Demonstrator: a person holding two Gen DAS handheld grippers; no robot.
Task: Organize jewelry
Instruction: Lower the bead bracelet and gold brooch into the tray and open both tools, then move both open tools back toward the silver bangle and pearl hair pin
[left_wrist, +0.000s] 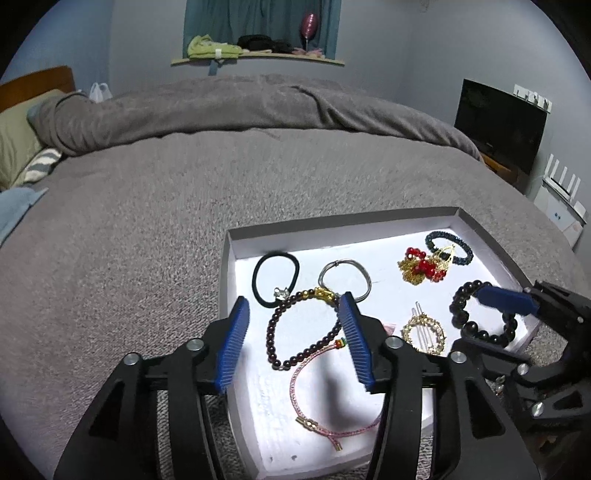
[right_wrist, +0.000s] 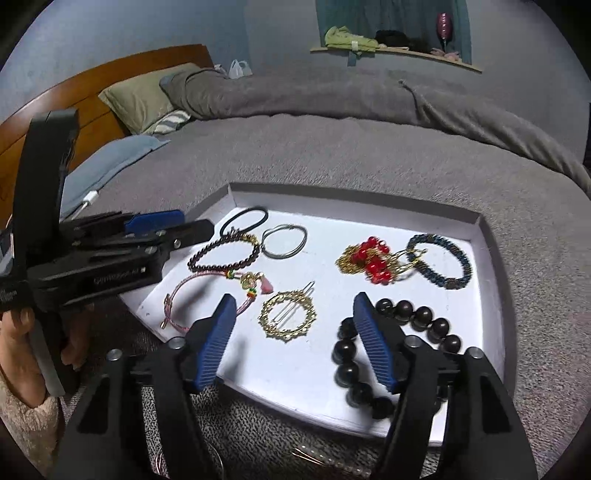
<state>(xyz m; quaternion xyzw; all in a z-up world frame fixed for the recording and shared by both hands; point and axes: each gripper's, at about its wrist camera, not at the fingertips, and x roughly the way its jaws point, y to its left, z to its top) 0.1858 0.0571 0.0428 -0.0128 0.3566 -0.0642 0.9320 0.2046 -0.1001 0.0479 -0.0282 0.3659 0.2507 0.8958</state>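
A shallow white tray (left_wrist: 332, 225) lies on the bed and holds several pieces of jewelry. My left gripper (left_wrist: 293, 308) hovers open over its near left part, with a dark red bead bracelet (left_wrist: 306, 328) and a pink cord bracelet (left_wrist: 321, 398) lying below between its fingers, untouched. My right gripper (right_wrist: 294, 299) stands open over the near right part, above a gold round hair clip (right_wrist: 288, 317). Its right finger covers part of a black large-bead bracelet (right_wrist: 421, 315). A black hair tie (left_wrist: 275, 275), a silver ring (left_wrist: 345, 278), a red-and-gold piece (left_wrist: 421, 269) and a dark beaded bracelet (left_wrist: 450, 247) lie farther back.
The tray rests on a grey blanket (left_wrist: 184, 203) that covers the bed. Pillows (right_wrist: 147, 96) and a wooden headboard (right_wrist: 92, 92) are at the left, a dark screen (left_wrist: 498, 125) at the right. A pearl hairpin (right_wrist: 332, 458) lies on the blanket in front of the tray.
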